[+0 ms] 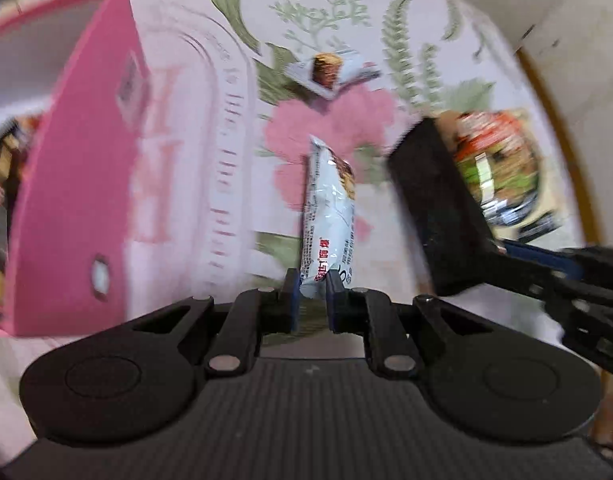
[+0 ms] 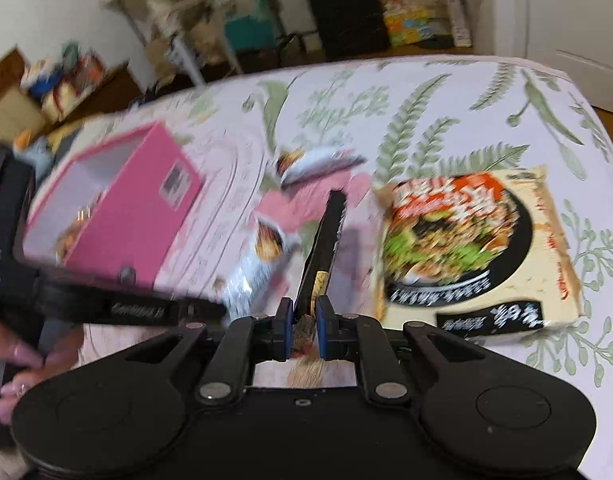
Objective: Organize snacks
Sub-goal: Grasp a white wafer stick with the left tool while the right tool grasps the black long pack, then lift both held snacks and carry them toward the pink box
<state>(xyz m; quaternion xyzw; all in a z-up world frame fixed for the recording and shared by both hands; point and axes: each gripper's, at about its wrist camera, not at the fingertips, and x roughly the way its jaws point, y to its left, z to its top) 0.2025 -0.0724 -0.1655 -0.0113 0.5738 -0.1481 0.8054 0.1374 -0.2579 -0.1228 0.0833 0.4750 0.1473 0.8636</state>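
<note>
Snacks are split between both hands: the left tool [image 1: 312, 300] pinches a glossy, pale-blue crinkled packet [image 1: 329, 216], and the right tool [image 2: 304, 312] is clamped on a flat black pack [image 2: 324, 248]. Motion blur smears print. Ahead of the tools, on the floral tabletop [image 2: 446, 100], lie probably a noodle bag [image 2: 466, 248] and a rigid pink box [image 2: 118, 208], its contents hard to make out.

A table covered with a white cloth [image 2: 446, 92] printed with green ferns and pink flowers fills the frame. At left on it stands an open pink cardboard box [image 2: 118, 216]. At right lies a flat beige noodle packet [image 2: 474, 252] with a black bowl picture. A small silver-blue snack wrapper [image 2: 318, 164] lies near centre, between them.
</note>
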